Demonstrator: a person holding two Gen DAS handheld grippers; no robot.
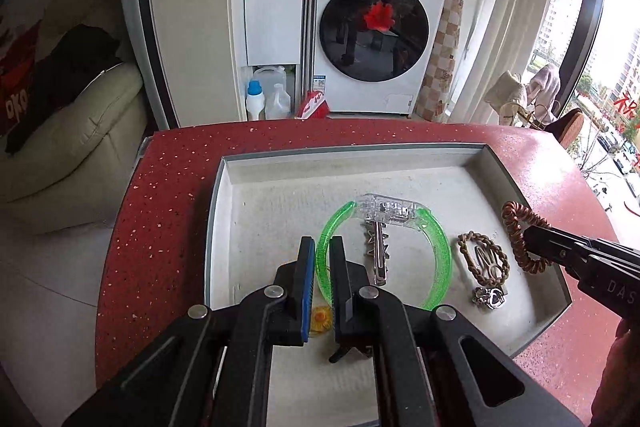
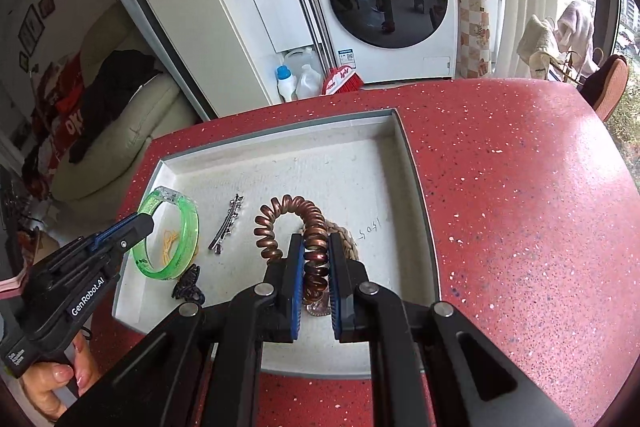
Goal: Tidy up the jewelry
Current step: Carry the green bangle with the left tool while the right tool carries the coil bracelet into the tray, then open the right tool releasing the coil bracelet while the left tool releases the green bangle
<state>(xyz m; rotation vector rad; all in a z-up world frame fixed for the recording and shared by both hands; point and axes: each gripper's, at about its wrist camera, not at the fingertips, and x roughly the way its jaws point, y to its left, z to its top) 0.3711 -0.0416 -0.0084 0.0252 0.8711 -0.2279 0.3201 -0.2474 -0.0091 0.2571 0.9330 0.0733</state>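
Note:
A white tray (image 1: 440, 159) sits on the red speckled counter (image 1: 168, 195). My left gripper (image 1: 322, 245) is shut on the left side of a green translucent bracelet (image 1: 440, 247); the bracelet also shows in the right wrist view (image 2: 188, 223). My right gripper (image 2: 316, 241) is shut on a copper spiral hair tie (image 2: 288, 207), which also shows in the left wrist view (image 1: 516, 239). A silver hair clip (image 1: 378, 251) lies inside the bracelet's ring. A braided brown tie (image 1: 484, 259) and a small silver piece (image 1: 490, 297) lie beside it.
A small orange item (image 1: 320, 317) and a dark clip (image 2: 188, 285) lie at the tray's near edge. Beyond the counter (image 2: 520, 187) stand a washing machine (image 1: 376, 27), detergent bottles (image 1: 256, 99) and a red broom (image 1: 312, 103). A sofa (image 1: 72, 147) stands left.

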